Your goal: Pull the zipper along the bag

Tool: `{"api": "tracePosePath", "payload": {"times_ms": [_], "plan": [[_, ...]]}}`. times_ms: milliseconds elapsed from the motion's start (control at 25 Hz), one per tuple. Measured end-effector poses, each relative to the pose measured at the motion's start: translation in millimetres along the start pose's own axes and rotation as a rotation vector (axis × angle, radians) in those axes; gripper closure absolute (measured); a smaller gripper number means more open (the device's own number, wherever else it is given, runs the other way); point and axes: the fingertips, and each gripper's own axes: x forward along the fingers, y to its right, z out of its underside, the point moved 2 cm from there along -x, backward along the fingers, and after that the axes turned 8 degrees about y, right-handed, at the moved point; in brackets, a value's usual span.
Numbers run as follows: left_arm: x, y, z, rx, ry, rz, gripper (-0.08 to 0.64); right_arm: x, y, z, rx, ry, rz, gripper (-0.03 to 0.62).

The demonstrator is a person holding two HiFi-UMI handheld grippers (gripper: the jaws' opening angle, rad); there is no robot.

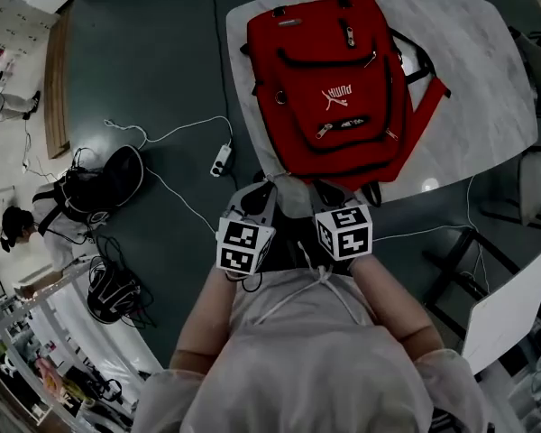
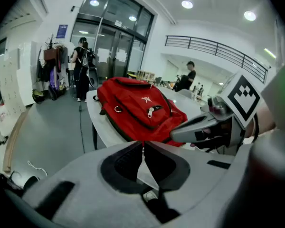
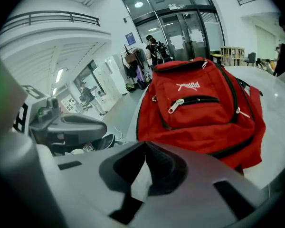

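A red backpack [image 1: 334,84] lies flat on the white table [image 1: 487,88], its front pocket facing up. A silver zipper pull [image 1: 324,132] sits at the left end of the lower pocket's zipper. Both grippers are held close to my body at the table's near edge, short of the bag. My left gripper [image 1: 260,192] has its jaws shut with nothing between them, and the bag [image 2: 137,108] lies ahead of it. My right gripper [image 1: 329,192] is also shut and empty, facing the bag [image 3: 199,113] and its pocket zipper pull [image 3: 175,106].
On the dark floor to the left lie a white power strip [image 1: 221,160] with its cable and a black backpack [image 1: 104,183]. A chair [image 1: 536,183] stands at the table's right. A white board [image 1: 509,309] leans at the lower right. People stand far off.
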Motion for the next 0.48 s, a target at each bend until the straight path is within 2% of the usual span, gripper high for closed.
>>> {"api": "tracePosePath", "payload": {"times_ms": [160,320,400,480], "plan": [[15.9,-5.7,29.8,0.085,-0.121,0.071,0.535,20.3,2.3,16.5,0.021,-0.062,0.047,0.565],[25.1,-12.7,46.1,0.124,-0.165,0.106,0.532,34.6,7.3,35.9,0.052,-0.119,0.101,0.565],[30.9,-12.9,50.9,0.135,-0.186,0.143,0.467,38.9,11.3,40.8,0.072,-0.128,0.128,0.565],[36.0,-12.9,54.3,0.152,-0.205,0.170,0.440,41.8,13.3,43.3,0.081,-0.136,0.147,0.565]]}}
